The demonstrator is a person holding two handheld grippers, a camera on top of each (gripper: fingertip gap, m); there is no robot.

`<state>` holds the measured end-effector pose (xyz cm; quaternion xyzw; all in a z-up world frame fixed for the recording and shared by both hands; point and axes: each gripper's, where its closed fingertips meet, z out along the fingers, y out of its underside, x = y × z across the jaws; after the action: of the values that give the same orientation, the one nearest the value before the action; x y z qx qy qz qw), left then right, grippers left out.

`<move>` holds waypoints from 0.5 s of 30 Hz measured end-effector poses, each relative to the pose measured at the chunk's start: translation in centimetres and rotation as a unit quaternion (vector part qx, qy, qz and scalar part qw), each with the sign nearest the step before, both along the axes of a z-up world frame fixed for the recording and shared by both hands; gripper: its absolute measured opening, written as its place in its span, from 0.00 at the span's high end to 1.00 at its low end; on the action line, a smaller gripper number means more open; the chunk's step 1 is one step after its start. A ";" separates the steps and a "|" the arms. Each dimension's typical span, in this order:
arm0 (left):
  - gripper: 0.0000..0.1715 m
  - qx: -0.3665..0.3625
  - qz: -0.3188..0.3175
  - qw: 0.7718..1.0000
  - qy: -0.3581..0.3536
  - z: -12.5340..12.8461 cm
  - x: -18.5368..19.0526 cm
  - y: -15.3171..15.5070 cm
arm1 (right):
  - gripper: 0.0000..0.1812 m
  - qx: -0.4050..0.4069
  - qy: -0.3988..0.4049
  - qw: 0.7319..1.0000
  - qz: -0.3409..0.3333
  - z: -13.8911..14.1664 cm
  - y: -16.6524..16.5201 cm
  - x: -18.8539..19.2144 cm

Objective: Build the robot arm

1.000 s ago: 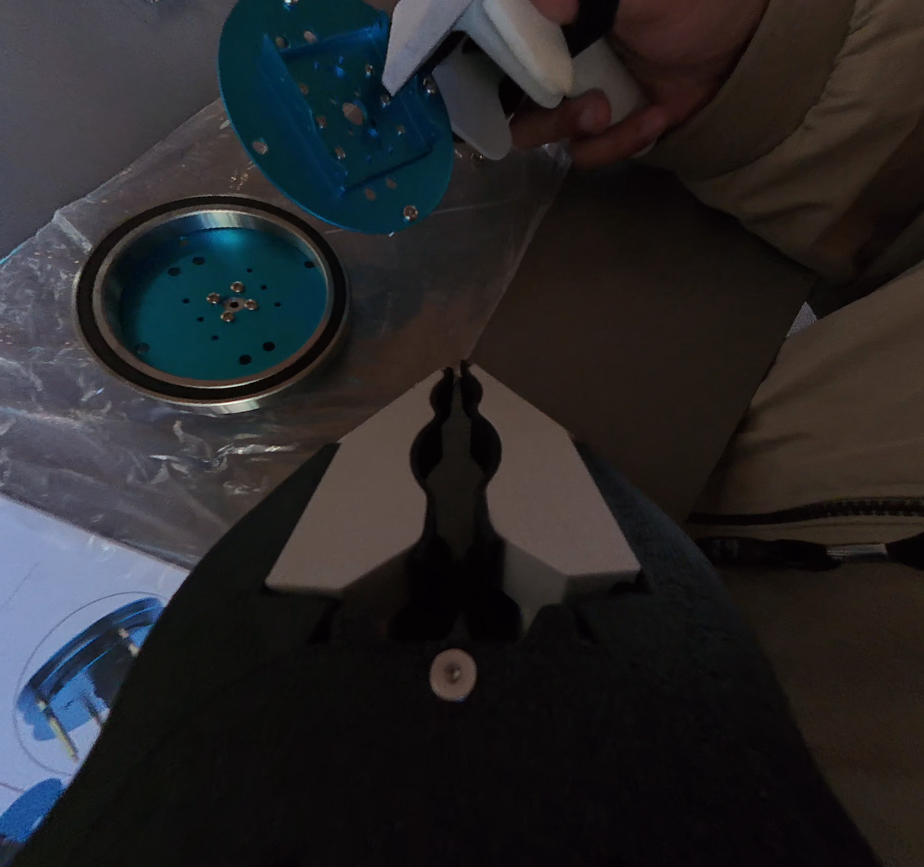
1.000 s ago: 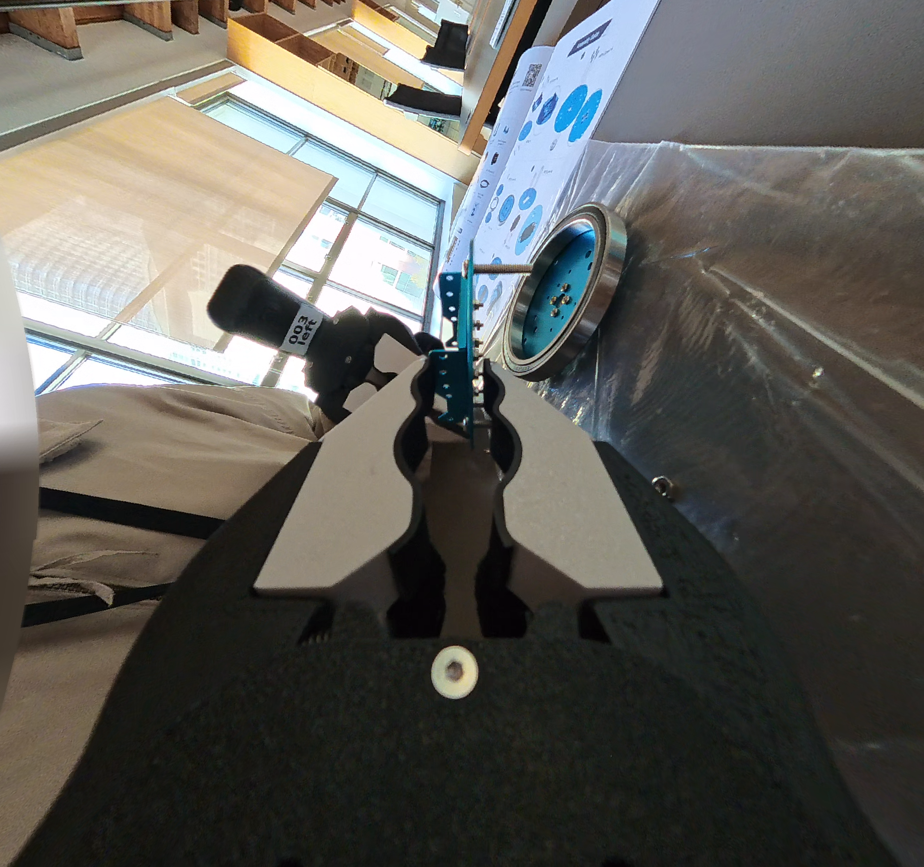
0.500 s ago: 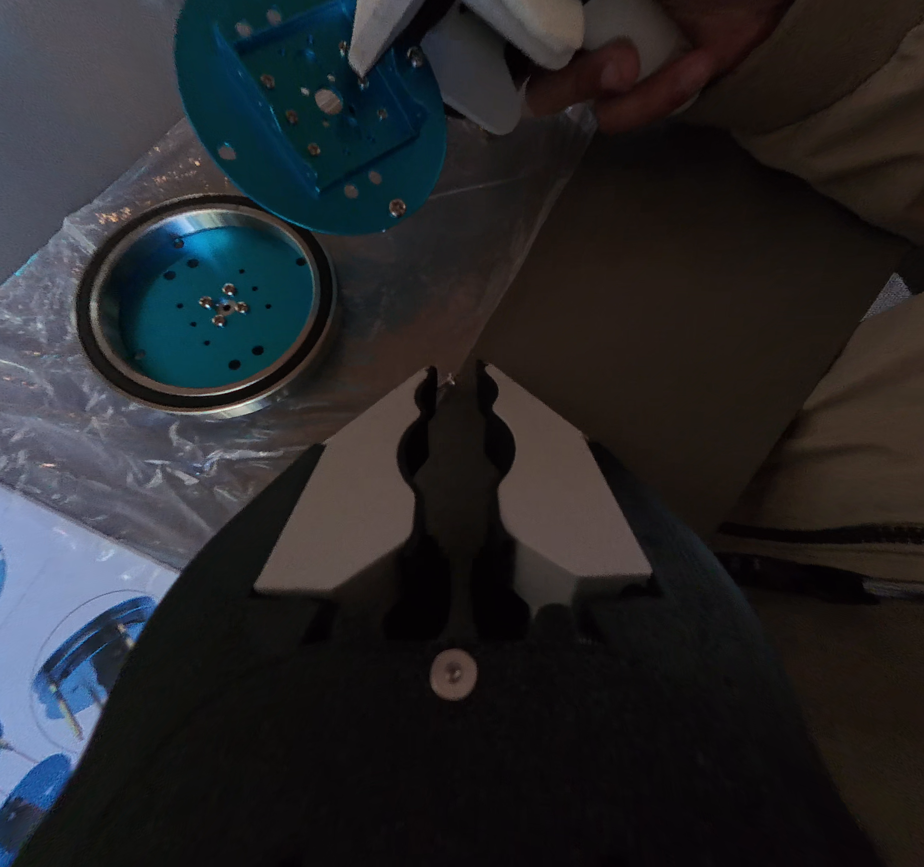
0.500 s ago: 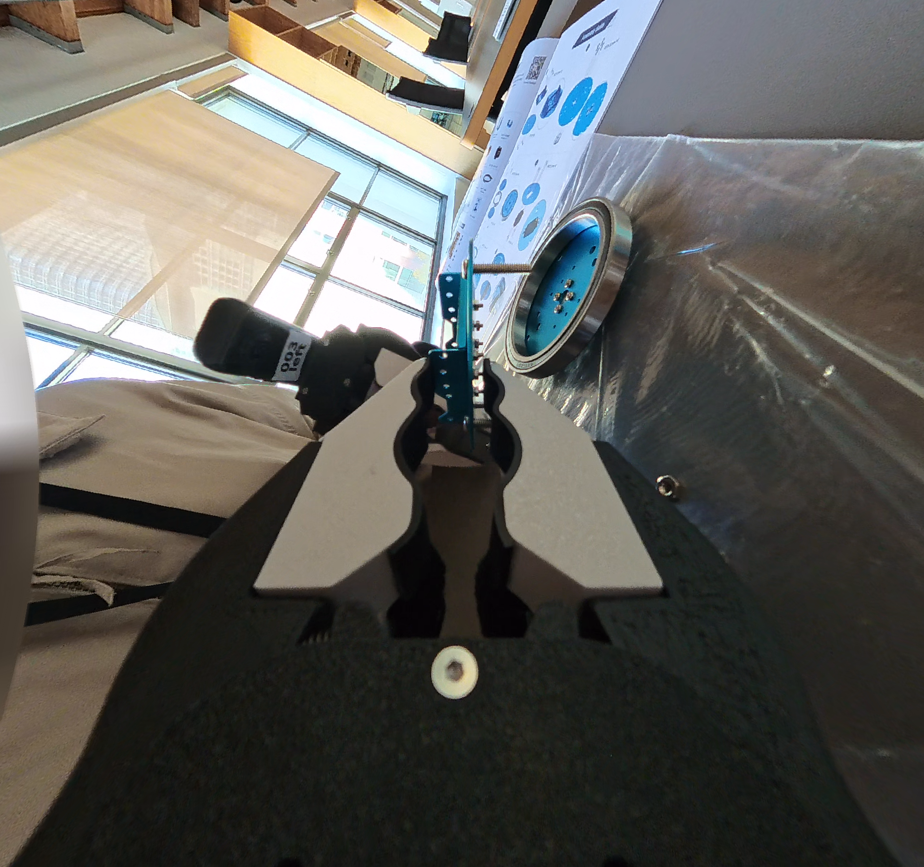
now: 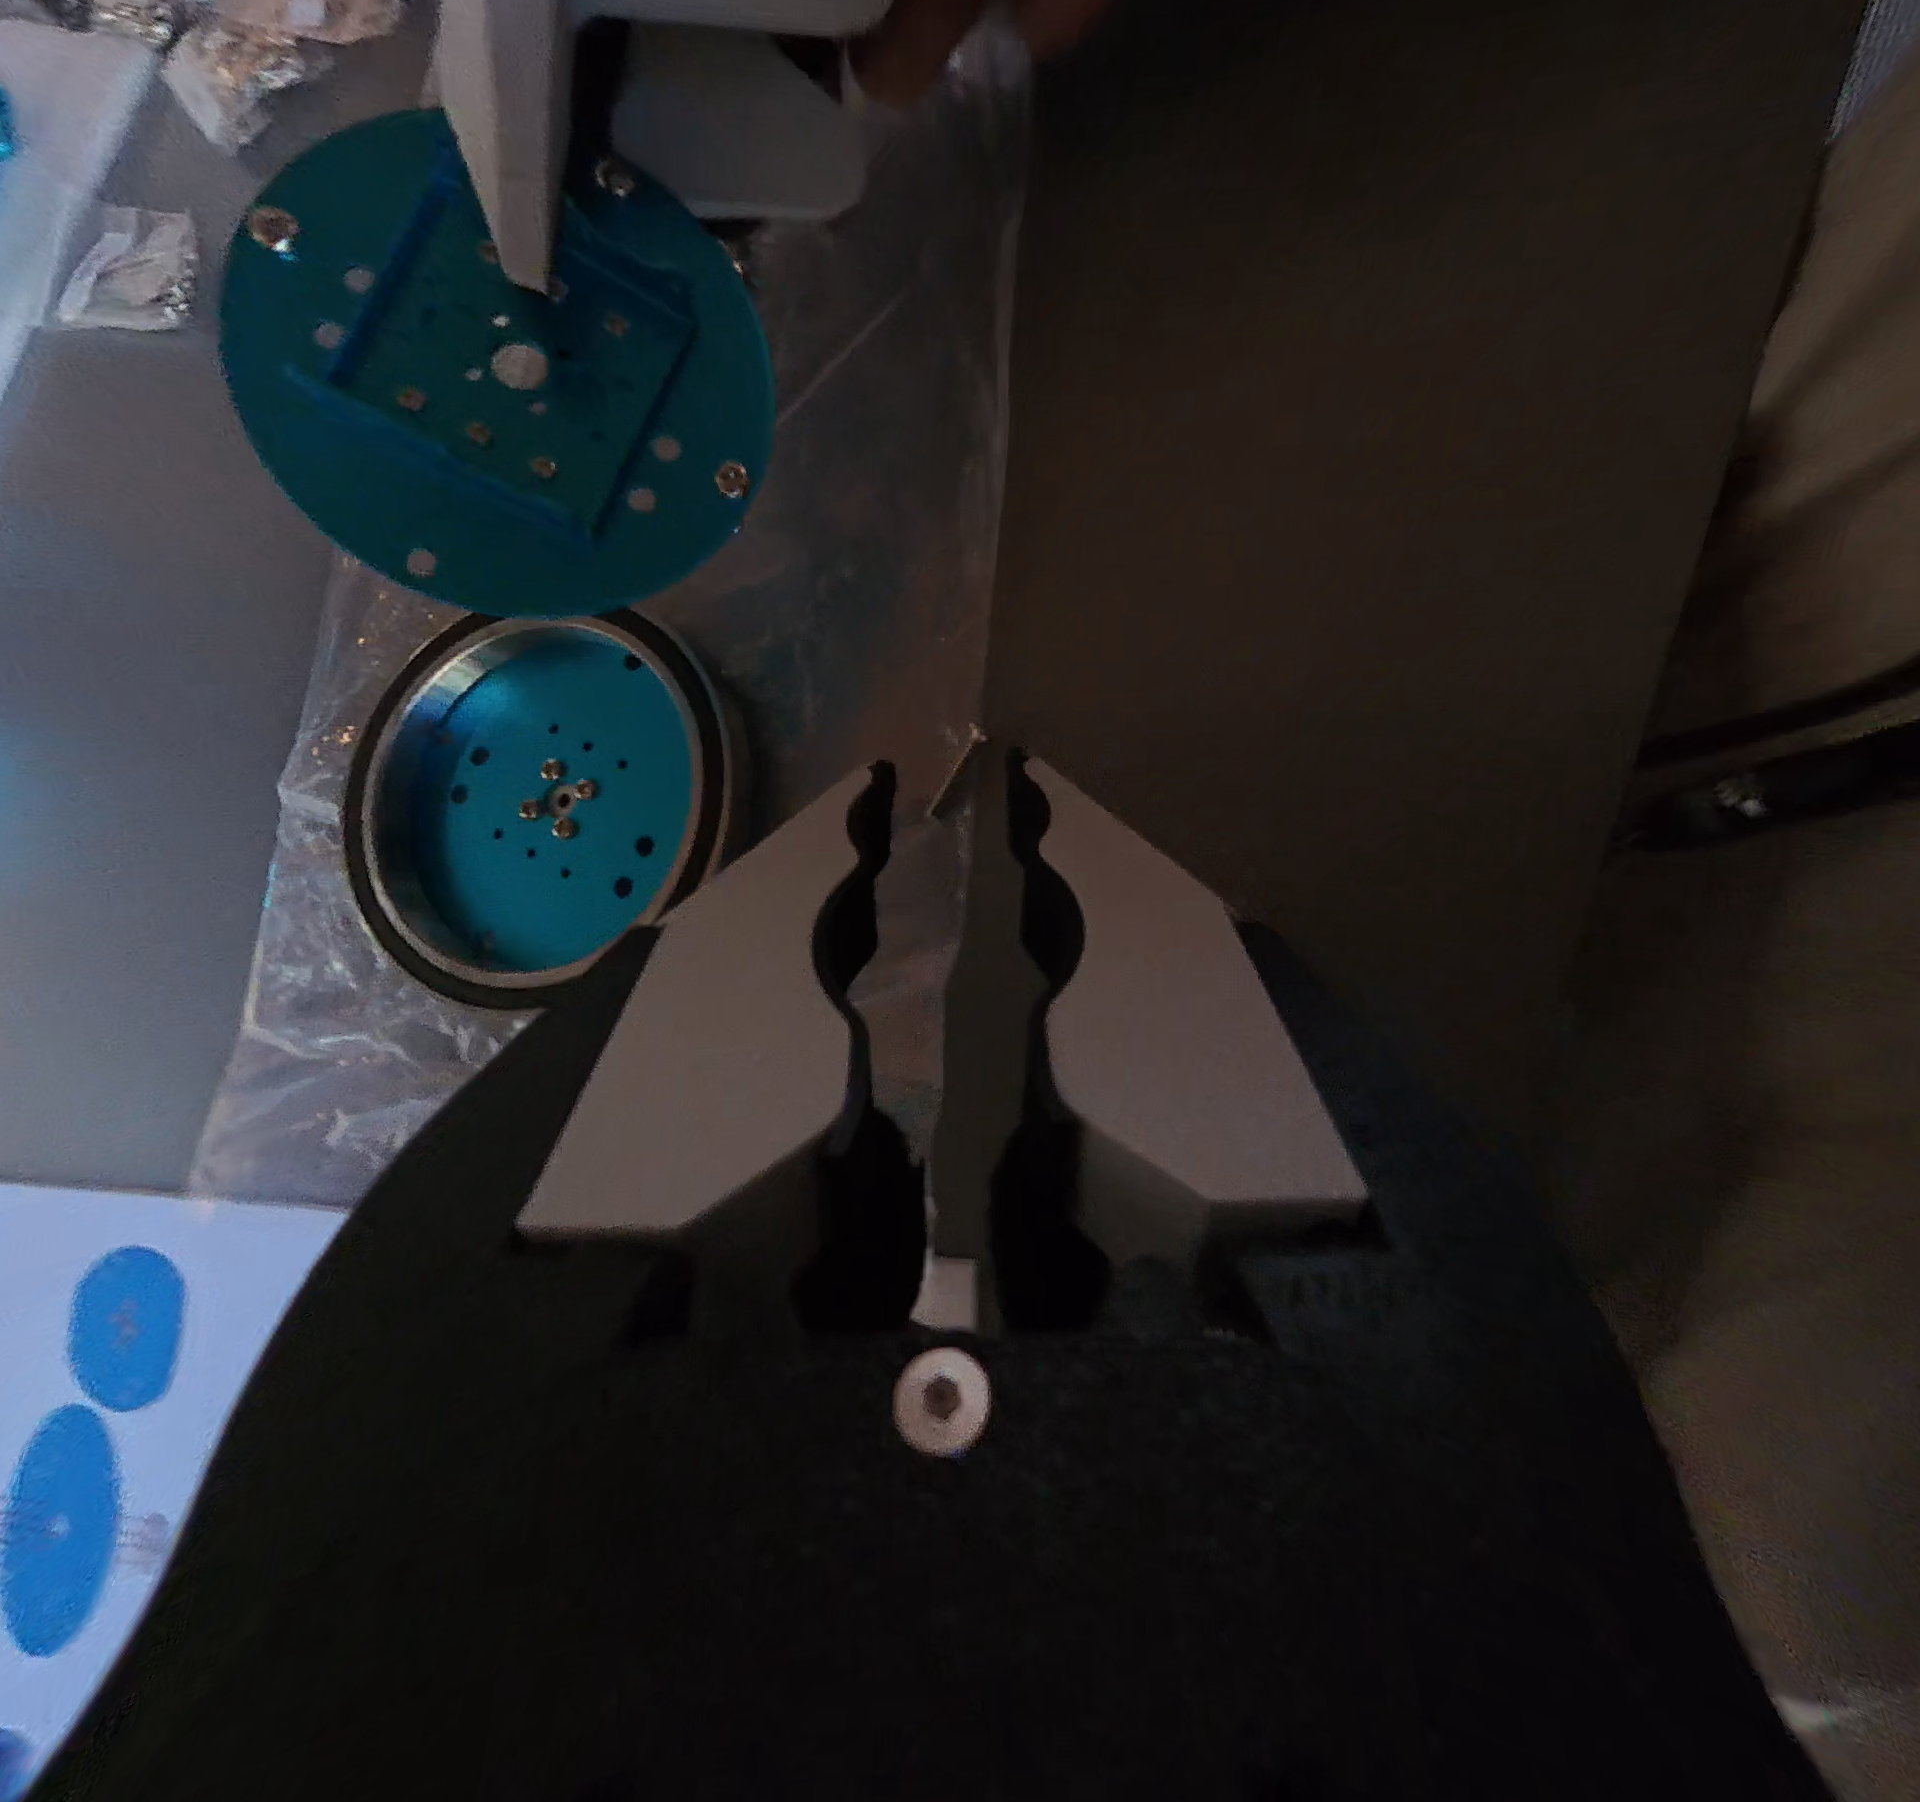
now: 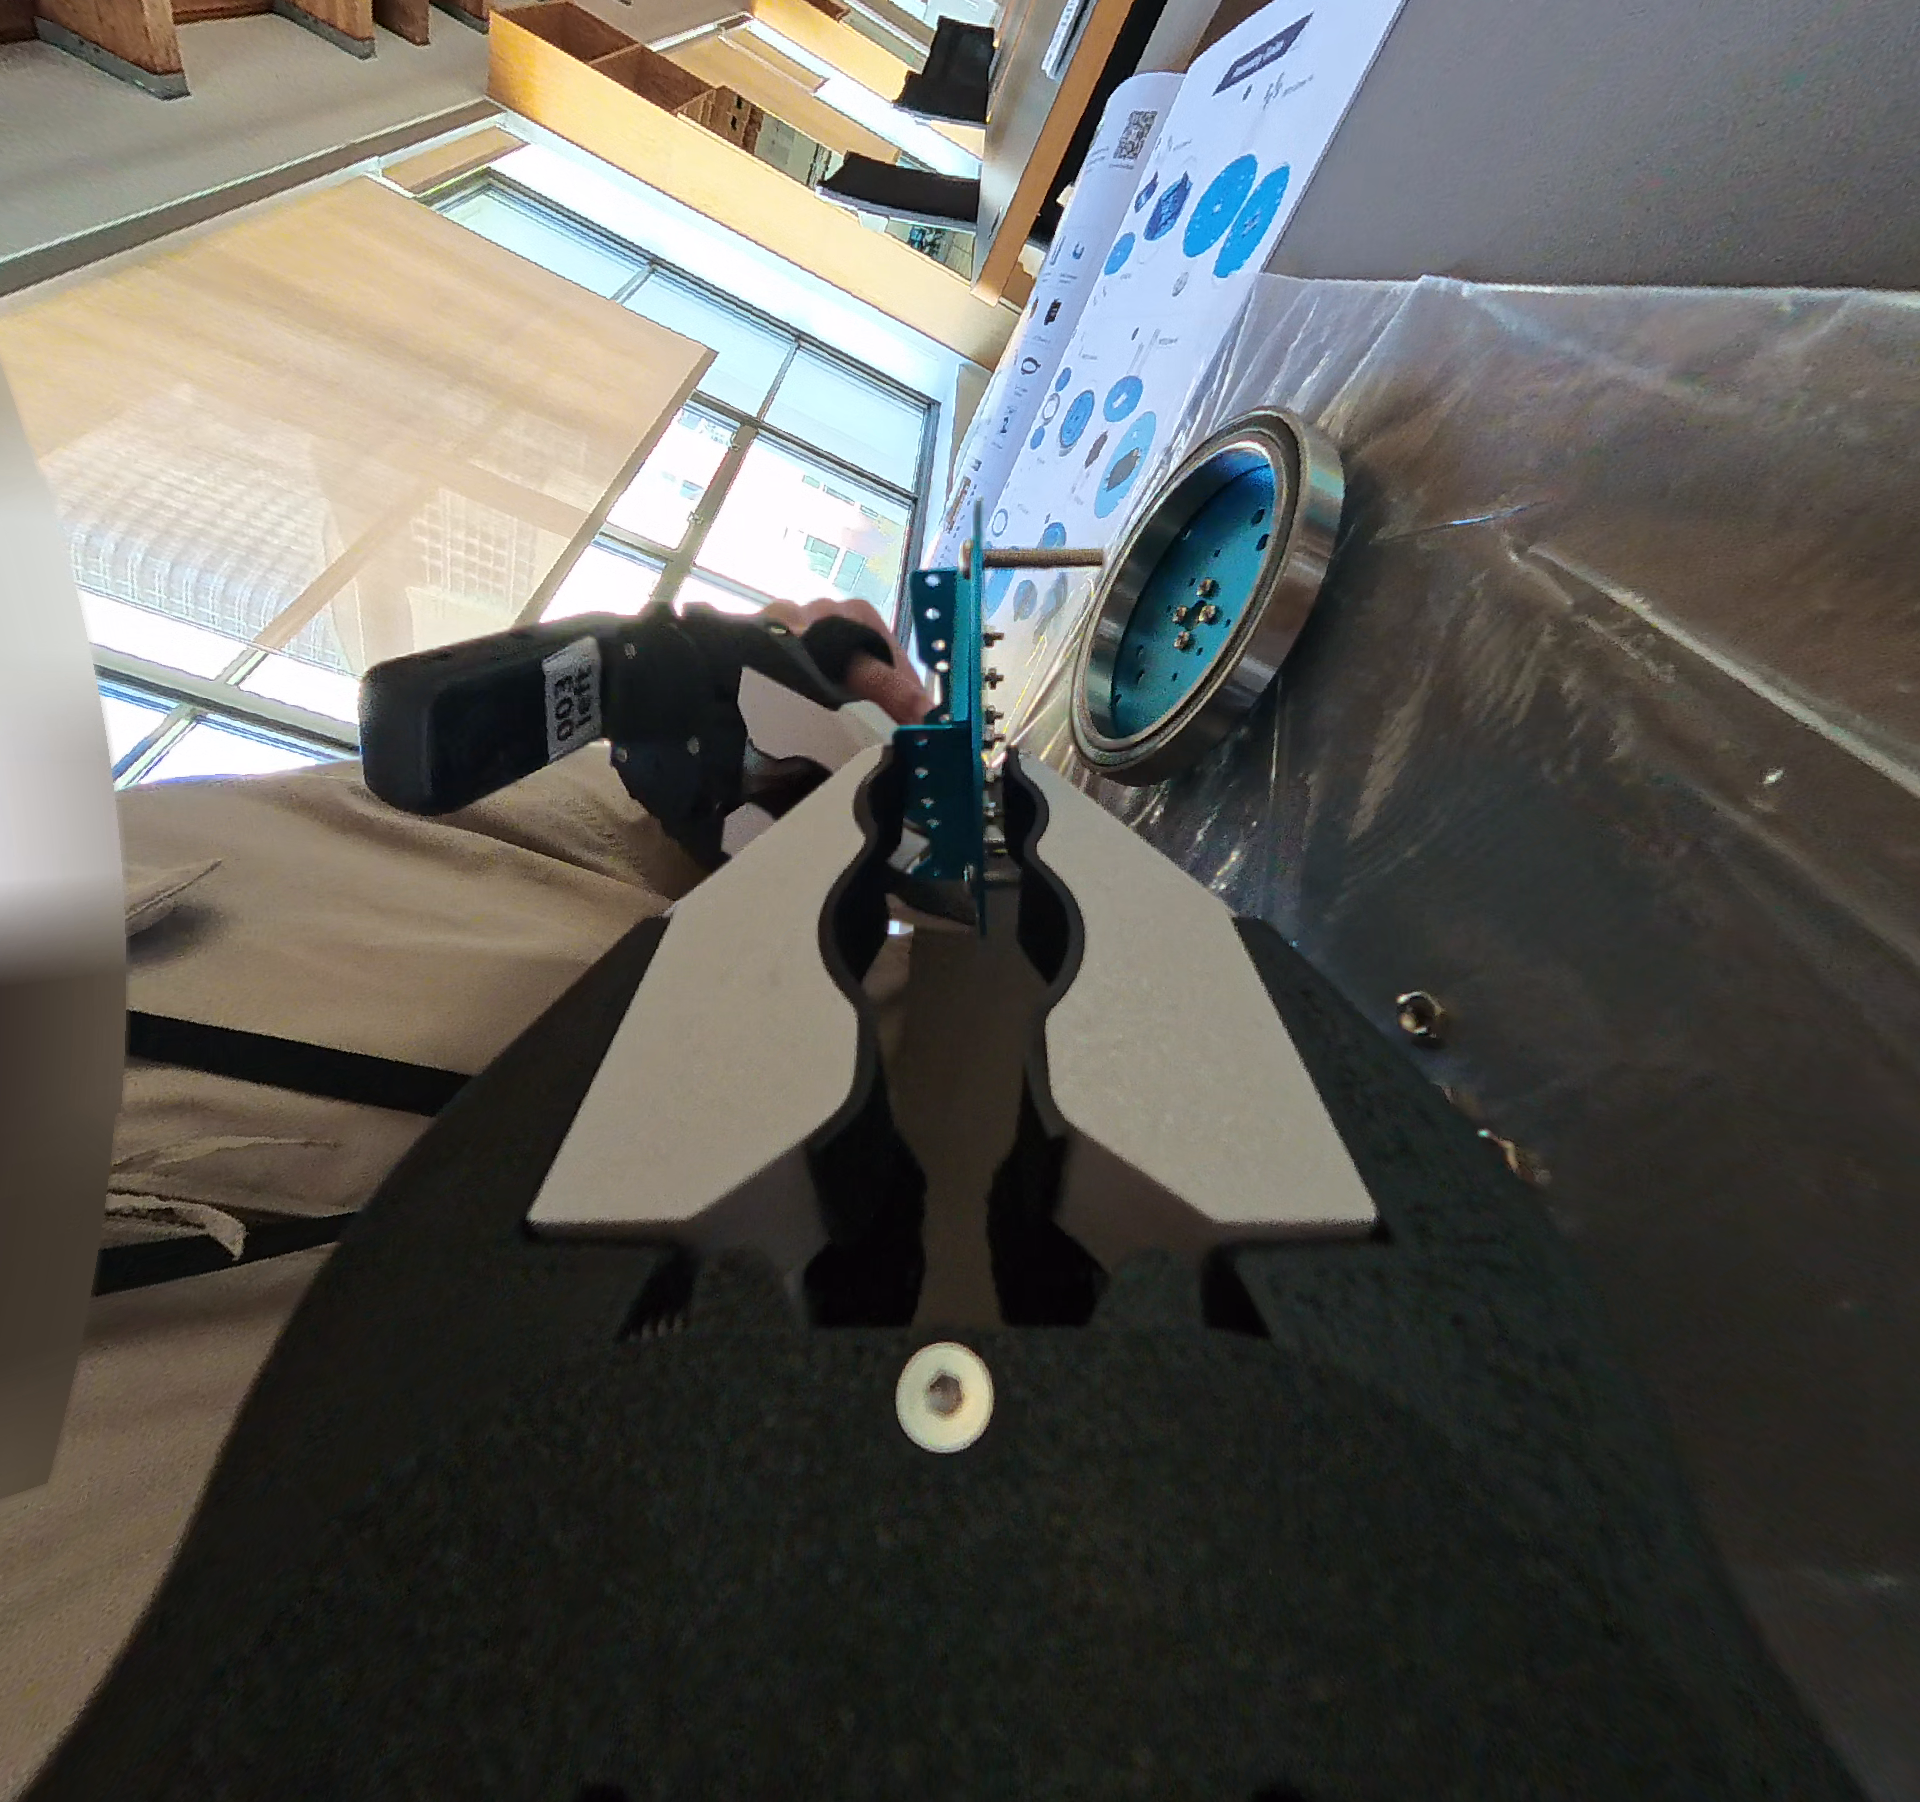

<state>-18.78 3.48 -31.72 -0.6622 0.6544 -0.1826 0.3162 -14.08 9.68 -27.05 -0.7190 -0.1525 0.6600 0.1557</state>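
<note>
My right gripper (image 6: pixel 948 770) is shut on the raised square bracket of a teal round plate (image 6: pixel 964 672), held edge-on in the air. A long screw (image 6: pixel 1039 557) sticks out of the plate toward a steel ring with a blue perforated disc inside (image 6: pixel 1205 599). In the left wrist view the plate (image 5: pixel 499 402) hangs just beyond the ring (image 5: pixel 540 807), with the right gripper's white fingers (image 5: pixel 509 121) on it. My left gripper (image 5: pixel 951 776) is open and holds nothing. The corner of a clear plastic sheet (image 5: pixel 883 464) lies between its jaws.
The ring lies on the plastic sheet on a dark grey table (image 5: pixel 1351 402). A white illustrated sheet (image 5: pixel 125 1337) lies at the near left. Small bagged parts (image 5: pixel 125 277) sit at the far left. A loose nut (image 6: pixel 1415 1014) rests on the plastic. A person's beige sleeve (image 6: pixel 364 921) is close by. My hands' fingertips stand some 9 centimetres from each other.
My left gripper has gone from shut to open and swung round. The right gripper has carried the teal plate closer to the ring.
</note>
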 end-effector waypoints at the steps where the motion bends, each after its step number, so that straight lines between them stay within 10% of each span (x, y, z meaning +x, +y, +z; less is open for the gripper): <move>1: 0.87 0.003 -0.016 1.000 0.014 -0.2 0.1 0.1 | 0.90 0.002 -0.001 1.000 0.001 0.1 0.0 0.0; 15: 1.00 -0.044 -0.092 0.992 0.074 -1.8 1.1 -0.5 | 0.90 0.002 0.002 1.000 -0.002 0.3 0.1 0.3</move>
<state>-17.67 3.03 -33.51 -0.6241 0.7255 -0.1903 0.2190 -13.82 9.77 -26.78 -0.7177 -0.1520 0.6606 0.1594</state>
